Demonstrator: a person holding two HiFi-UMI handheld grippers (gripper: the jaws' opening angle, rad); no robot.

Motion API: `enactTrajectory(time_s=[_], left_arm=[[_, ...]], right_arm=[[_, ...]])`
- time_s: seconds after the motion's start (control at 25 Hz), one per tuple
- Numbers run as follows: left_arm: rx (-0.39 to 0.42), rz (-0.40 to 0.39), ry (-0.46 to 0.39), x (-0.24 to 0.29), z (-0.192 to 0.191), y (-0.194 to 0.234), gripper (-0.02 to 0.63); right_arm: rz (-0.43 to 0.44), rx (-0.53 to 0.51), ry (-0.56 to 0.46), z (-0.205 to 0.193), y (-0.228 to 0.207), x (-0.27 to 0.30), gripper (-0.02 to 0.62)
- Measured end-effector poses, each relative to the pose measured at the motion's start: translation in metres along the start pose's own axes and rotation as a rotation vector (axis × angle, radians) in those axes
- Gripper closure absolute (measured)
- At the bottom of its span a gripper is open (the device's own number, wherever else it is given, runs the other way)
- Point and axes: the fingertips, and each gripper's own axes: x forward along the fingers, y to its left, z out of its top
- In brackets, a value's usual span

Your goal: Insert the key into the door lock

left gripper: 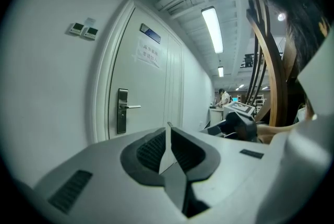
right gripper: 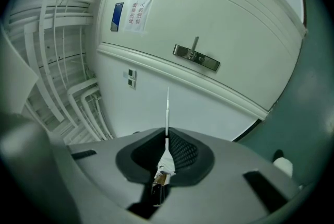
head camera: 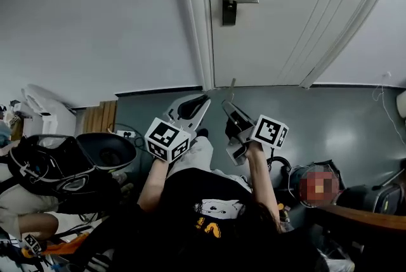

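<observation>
The key (right gripper: 167,105) is clamped in the jaws of the right gripper (right gripper: 166,137), blade pointed doorward, well apart from the lock plate (right gripper: 196,57). The jaws of the left gripper (left gripper: 168,137) are closed on nothing.

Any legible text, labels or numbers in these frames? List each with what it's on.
No text reads clearly.
Paper notice on the door: printed lines, too blurred to read.
Blue plate above it: too small to read.
Shirt print: white and yellow graphic, illegible.
Square markers: black-and-white patterns only, no words.
</observation>
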Motion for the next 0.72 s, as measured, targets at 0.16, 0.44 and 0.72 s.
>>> enactTrajectory(time_s=[0.16, 0.44, 0.72], left_arm=[[-0.003, -0.004, 0.002, 0.024, 0.005, 0.014, 0.571], [-0.026, -0.048, 0.009, 0.095, 0.010, 0.070, 0.571], [-0.046, -0.096, 0.009, 0.143, 0.021, 0.135, 0.571]], right_arm=[[-0.001, 0.011, -0.007, 0.022, -0.011, 0.009, 0.578], [-0.050, 0.026, -0.009, 0.079, -0.047, 0.056, 0.578], [-0.082, 0.049, -0.021, 0.119, -0.069, 0.118, 0.577]])
